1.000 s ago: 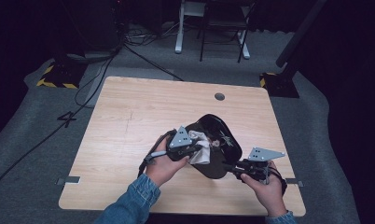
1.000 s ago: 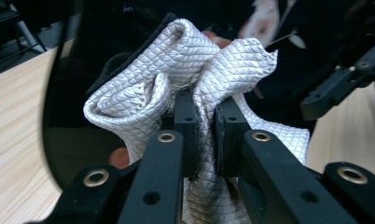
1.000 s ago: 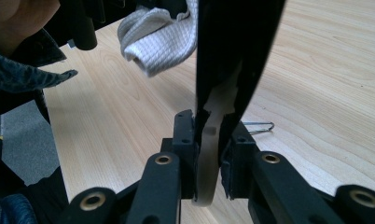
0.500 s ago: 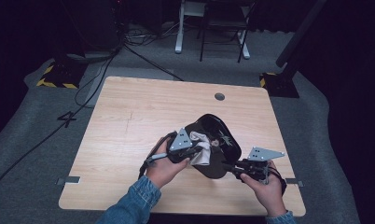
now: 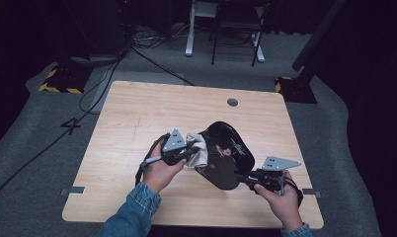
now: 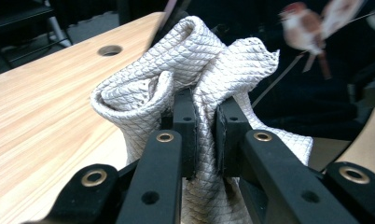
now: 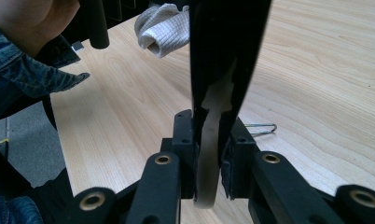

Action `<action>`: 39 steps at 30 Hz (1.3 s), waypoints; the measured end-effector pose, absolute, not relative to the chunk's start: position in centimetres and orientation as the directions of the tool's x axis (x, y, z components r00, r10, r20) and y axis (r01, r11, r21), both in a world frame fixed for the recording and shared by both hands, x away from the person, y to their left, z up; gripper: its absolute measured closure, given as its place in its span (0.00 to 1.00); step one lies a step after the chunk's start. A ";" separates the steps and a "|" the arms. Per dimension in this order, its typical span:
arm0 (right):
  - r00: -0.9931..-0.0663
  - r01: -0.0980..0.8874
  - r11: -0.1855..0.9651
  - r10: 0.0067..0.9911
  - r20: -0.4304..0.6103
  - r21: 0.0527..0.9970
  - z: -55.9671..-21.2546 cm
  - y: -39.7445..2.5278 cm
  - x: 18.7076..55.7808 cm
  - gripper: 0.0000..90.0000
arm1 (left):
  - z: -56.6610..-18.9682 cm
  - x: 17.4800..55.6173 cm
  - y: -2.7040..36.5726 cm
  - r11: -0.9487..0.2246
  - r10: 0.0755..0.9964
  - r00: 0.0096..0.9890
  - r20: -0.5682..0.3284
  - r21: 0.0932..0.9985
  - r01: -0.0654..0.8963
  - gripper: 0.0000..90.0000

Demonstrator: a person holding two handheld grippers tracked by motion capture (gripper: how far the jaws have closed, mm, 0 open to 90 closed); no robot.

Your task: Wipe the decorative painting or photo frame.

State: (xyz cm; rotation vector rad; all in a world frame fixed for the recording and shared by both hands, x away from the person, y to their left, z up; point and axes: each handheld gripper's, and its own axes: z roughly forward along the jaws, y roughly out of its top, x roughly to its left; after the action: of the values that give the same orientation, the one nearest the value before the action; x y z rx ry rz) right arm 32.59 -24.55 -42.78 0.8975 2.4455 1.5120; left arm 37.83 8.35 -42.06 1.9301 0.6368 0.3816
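One wire clip (image 7: 261,128) lies just beside the tray (image 5: 225,154).

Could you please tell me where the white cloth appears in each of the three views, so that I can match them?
High view: the white cloth lies just left of centre, between the left claw and the black tray.
Left gripper view: the cloth is bunched in the centre, pinched between the jaws.
Right gripper view: the cloth sits at the top, left of the tray's edge.
Shared landmark: the black tray beside the cloth.
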 end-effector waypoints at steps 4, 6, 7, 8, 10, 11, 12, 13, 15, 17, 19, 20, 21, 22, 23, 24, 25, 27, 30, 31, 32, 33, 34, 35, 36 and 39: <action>-0.815 0.416 0.322 0.546 0.192 0.850 -42.8 -24.5 32.6 0.87 | -42.3 38.2 9.0 -0.333 0.603 0.797 -0.021 0.902 0.275 0.90; -0.817 0.416 0.322 0.544 0.193 0.850 -42.8 -24.6 32.6 0.87 | -42.3 38.3 9.1 -0.332 0.605 0.796 -0.021 0.902 0.277 0.90; -0.817 0.416 0.322 0.544 0.193 0.850 -42.8 -24.6 32.6 0.87 | -42.3 38.4 9.2 -0.336 0.607 0.795 -0.017 0.901 0.276 0.90; -0.817 0.416 0.322 0.544 0.193 0.851 -42.8 -24.6 32.6 0.87 | -42.4 38.4 9.2 -0.329 0.608 0.794 -0.027 0.901 0.282 0.90; -0.817 0.416 0.322 0.543 0.193 0.851 -42.8 -24.6 32.6 0.87 | -42.4 38.4 9.1 -0.332 0.609 0.793 -0.025 0.900 0.283 0.90; -0.817 0.415 0.322 0.543 0.193 0.851 -42.8 -24.6 32.6 0.87 | -42.4 38.3 9.1 -0.334 0.608 0.793 -0.025 0.899 0.284 0.90; -0.817 0.415 0.323 0.543 0.193 0.851 -42.8 -24.6 32.6 0.87 | -42.4 38.2 8.9 -0.333 0.604 0.797 -0.029 0.898 0.286 0.90; -0.817 0.415 0.322 0.543 0.193 0.851 -42.8 -24.6 32.6 0.87 | -42.4 38.2 8.8 -0.335 0.596 0.802 -0.030 0.898 0.283 0.90; -0.817 0.415 0.323 0.544 0.192 0.851 -42.8 -24.5 32.6 0.87 | -42.4 38.0 8.4 -0.339 0.584 0.811 -0.034 0.898 0.281 0.90; -0.817 0.415 0.324 0.544 0.191 0.850 -42.8 -24.5 32.6 0.87 | -42.4 37.7 7.8 -0.348 0.574 0.818 -0.026 0.897 0.273 0.90; -0.818 0.413 0.324 0.542 0.191 0.851 -42.8 -24.5 32.6 0.87 | -42.4 37.3 7.1 -0.368 0.554 0.832 -0.012 0.894 0.257 0.90; -0.819 0.413 0.325 0.541 0.191 0.851 -42.8 -24.5 32.6 0.87 | -42.4 37.2 6.9 -0.374 0.549 0.836 -0.007 0.892 0.253 0.90; -0.819 0.413 0.326 0.541 0.191 0.850 -42.8 -24.5 32.6 0.87 | -42.4 37.0 6.5 -0.381 0.540 0.841 -0.005 0.890 0.250 0.90; -0.819 0.413 0.326 0.542 0.190 0.850 -42.8 -24.5 32.6 0.87 | -42.4 36.8 6.2 -0.388 0.533 0.846 0.001 0.889 0.244 0.90; -0.819 0.413 0.327 0.542 0.190 0.850 -42.8 -24.5 32.6 0.87 | -42.4 36.7 6.0 -0.390 0.529 0.848 0.002 0.889 0.241 0.90; -0.819 0.413 0.327 0.542 0.190 0.850 -42.8 -24.5 32.6 0.87 | -42.5 36.6 5.7 -0.396 0.522 0.853 0.007 0.888 0.235 0.90; -0.818 0.414 0.327 0.543 0.190 0.849 -42.8 -24.5 32.6 0.87 | -42.5 36.4 5.5 -0.400 0.516 0.857 0.008 0.886 0.233 0.90; -0.818 0.415 0.327 0.543 0.190 0.849 -42.8 -24.5 32.6 0.87 | -42.5 36.1 5.0 -0.411 0.501 0.865 0.013 0.883 0.225 0.90; -0.817 0.415 0.326 0.544 0.191 0.849 -42.8 -24.5 32.6 0.87 | -42.5 35.7 4.3 -0.421 0.481 0.877 0.017 0.882 0.214 0.90; -0.817 0.414 0.326 0.544 0.190 0.850 -42.8 -24.5 32.6 0.87 | -42.5 35.5 4.1 -0.425 0.474 0.880 0.020 0.881 0.209 0.89; -0.817 0.416 0.326 0.545 0.191 0.849 -42.8 -24.5 32.6 0.87 | -42.5 35.4 3.9 -0.430 0.467 0.884 0.024 0.879 0.204 0.89; -0.816 0.417 0.325 0.545 0.192 0.849 -42.8 -24.5 32.6 0.87 | -42.6 35.3 3.7 -0.436 0.462 0.886 0.028 0.878 0.199 0.89; -0.816 0.418 0.325 0.546 0.192 0.849 -42.8 -24.5 32.6 0.87 | -42.6 35.3 3.7 -0.436 0.462 0.886 0.028 0.878 0.199 0.89; -0.816 0.418 0.325 0.546 0.192 0.849 -42.8 -24.5 32.6 0.87 | -42.6 35.2 3.6 -0.441 0.461 0.887 0.035 0.876 0.194 0.89; -0.816 0.417 0.325 0.546 0.192 0.849 -42.8 -24.6 32.6 0.87 | -42.6 35.1 3.5 -0.442 0.461 0.887 0.038 0.876 0.192 0.89; -0.815 0.418 0.322 0.545 0.195 0.849 -42.8 -24.6 32.6 0.87 | -42.7 35.3 3.7 -0.432 0.460 0.888 0.025 0.879 0.200 0.89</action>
State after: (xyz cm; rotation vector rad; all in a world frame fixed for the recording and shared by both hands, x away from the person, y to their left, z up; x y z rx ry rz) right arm 32.62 -24.56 -42.81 0.8976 2.4483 1.5128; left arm 35.31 3.74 -42.66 2.0261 0.4780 0.3186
